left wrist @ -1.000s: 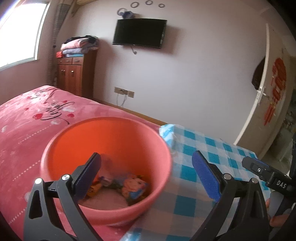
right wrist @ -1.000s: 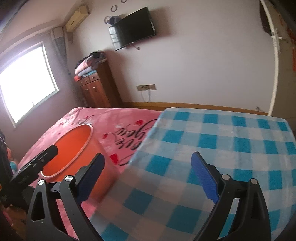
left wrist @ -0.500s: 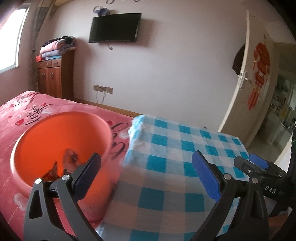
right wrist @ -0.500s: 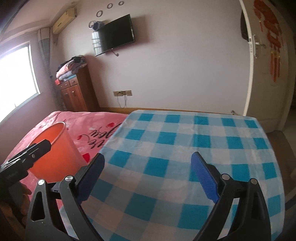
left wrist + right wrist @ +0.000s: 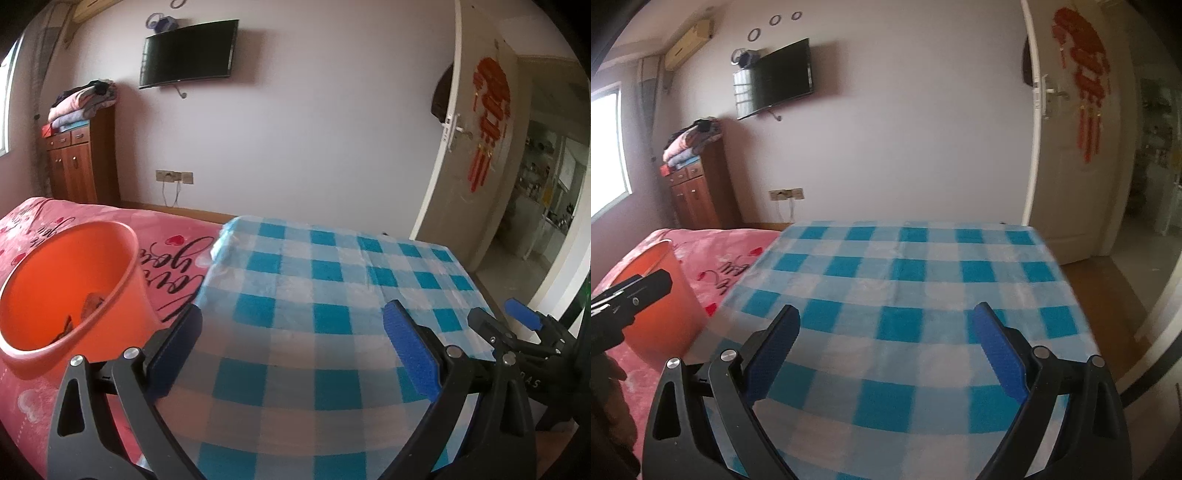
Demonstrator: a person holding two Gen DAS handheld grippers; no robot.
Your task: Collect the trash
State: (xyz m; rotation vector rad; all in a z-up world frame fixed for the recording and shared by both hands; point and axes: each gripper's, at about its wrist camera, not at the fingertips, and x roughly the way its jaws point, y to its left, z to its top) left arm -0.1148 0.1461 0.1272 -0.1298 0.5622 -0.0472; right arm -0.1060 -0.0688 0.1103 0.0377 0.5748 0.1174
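Both tools hover over blue-checked cloth [image 5: 905,295]. Left gripper [image 5: 291,347] fingers spread wide, nothing between them; right gripper [image 5: 886,347] likewise released and empty. Orange bucket [image 5: 122,266] stands on pink bedspread [image 5: 177,254] just beside cloth's left edge, wrappers [image 5: 90,306] lying inside. I see no loose trash on cloth. My judgement: collection likely finished; I'd scan cloth's edges and corners slowly, keeping fingers apart, clear of bucket rim.
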